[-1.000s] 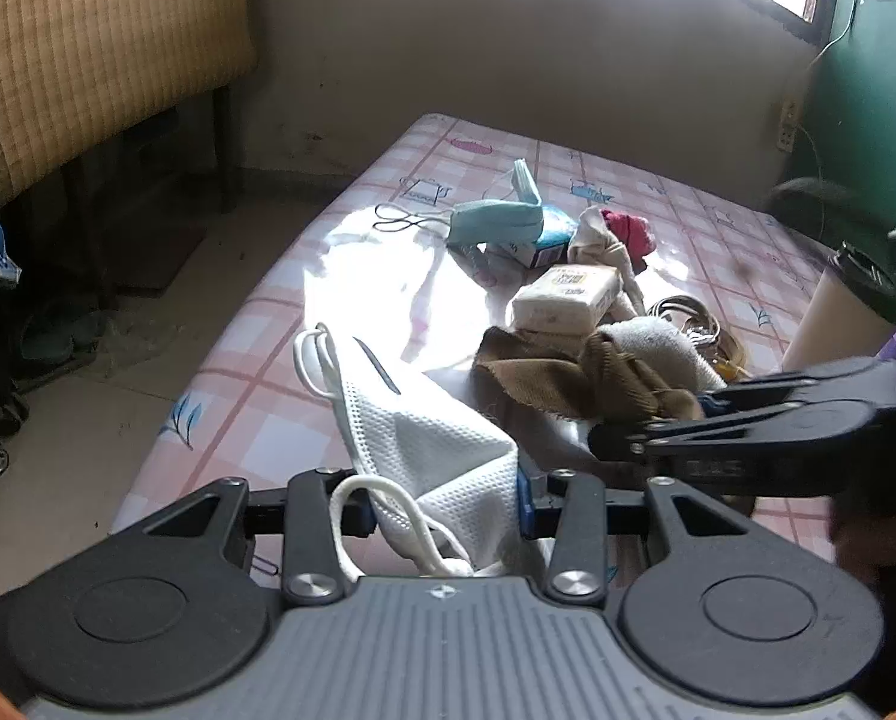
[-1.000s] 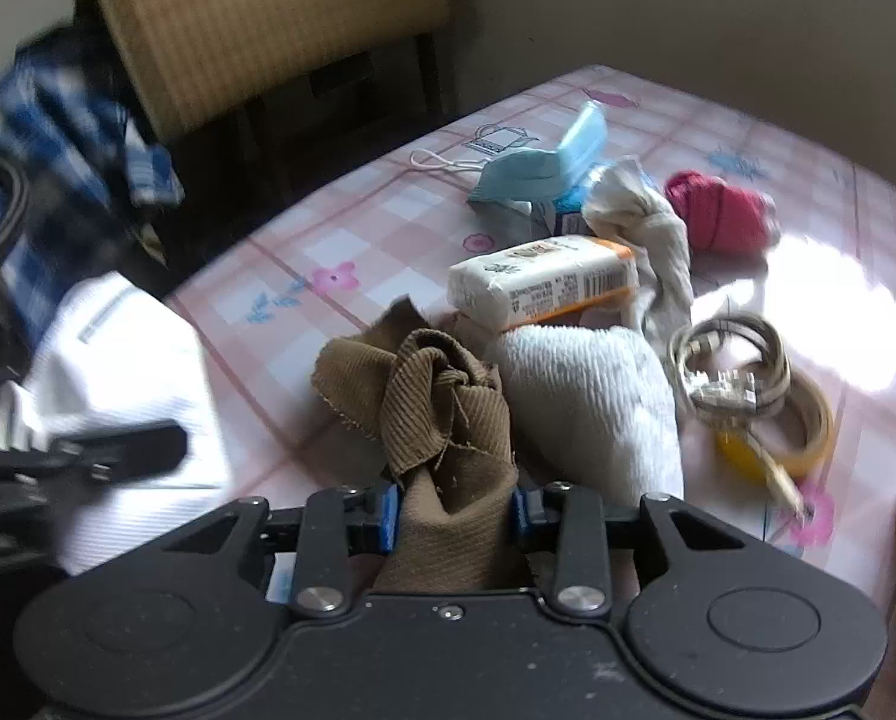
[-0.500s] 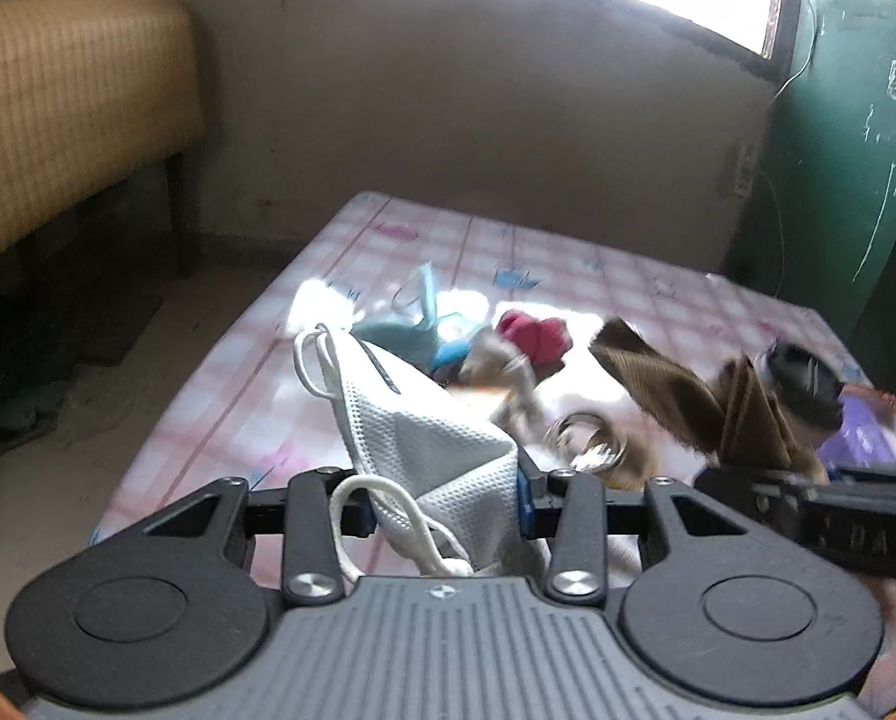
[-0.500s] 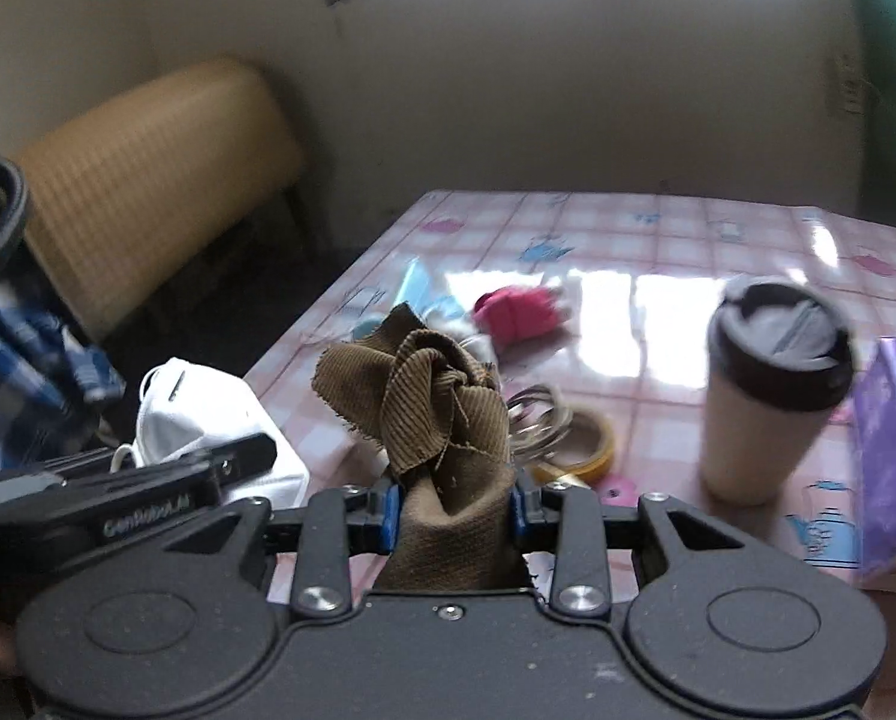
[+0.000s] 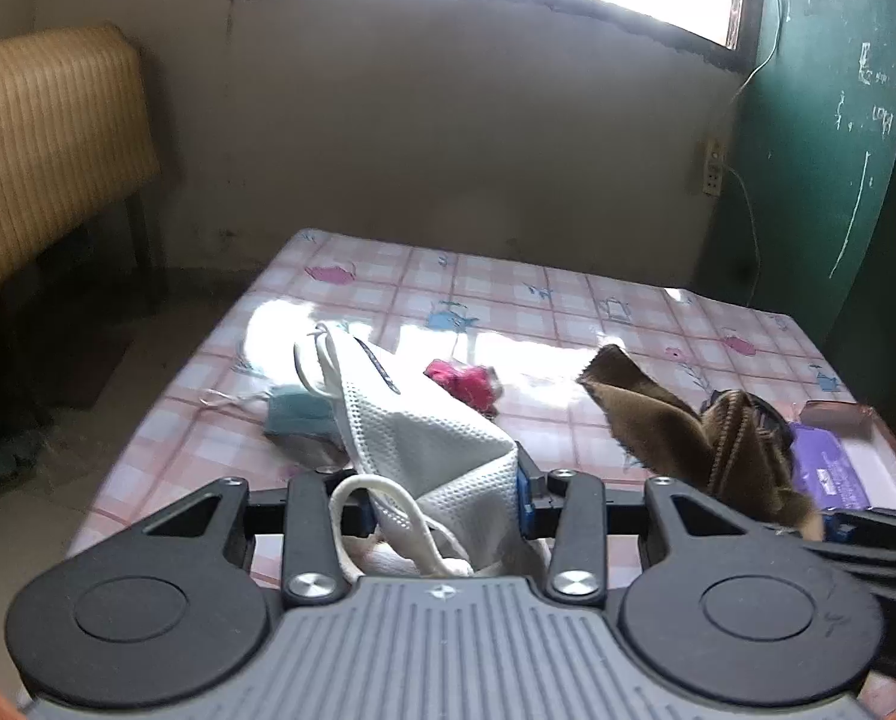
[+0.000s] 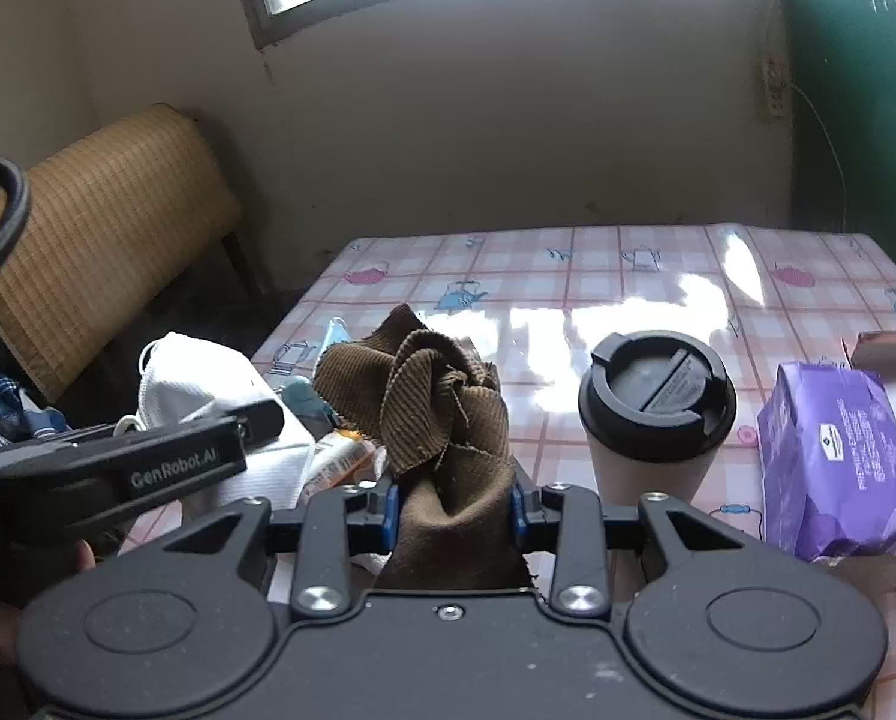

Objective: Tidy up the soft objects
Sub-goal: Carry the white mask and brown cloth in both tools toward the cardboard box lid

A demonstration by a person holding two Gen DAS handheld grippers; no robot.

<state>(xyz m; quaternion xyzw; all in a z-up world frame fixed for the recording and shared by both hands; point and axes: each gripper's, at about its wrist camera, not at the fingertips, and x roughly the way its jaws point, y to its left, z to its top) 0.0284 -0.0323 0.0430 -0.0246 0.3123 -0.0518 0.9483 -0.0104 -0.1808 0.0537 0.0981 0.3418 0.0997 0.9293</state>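
While both grippers hung above the near edge of the checked table point(image 6: 658, 276), each already had a soft thing pinched. The left gripper point(image 5: 442, 495) was narrowed onto a white mask point(image 5: 424, 438), its pads pressing the folded end; the mask's long axis ran forward and up-left from the jaws, ear loop point(image 5: 382, 516) dangling at the base. The right gripper point(image 6: 453, 510) was clamped partway on a brown corduroy cloth point(image 6: 430, 396), which stood bunched straight up out of the jaws.

The two held things sat side by side, mask on the left, cloth on the right, near each other but not touching. Remaining soft items lay ahead on the table: a blue mask point(image 5: 295, 414) just beyond and left of the white one, a red cloth point(image 5: 463, 381) further forward at centre. Both looked nearer the left gripper. A lidded cup point(image 6: 658, 414) and purple packet point(image 6: 838, 456) stood right of the right gripper.

No drop spot was evident, so the next placement was a guess; probably forward onto bare tablecloth.
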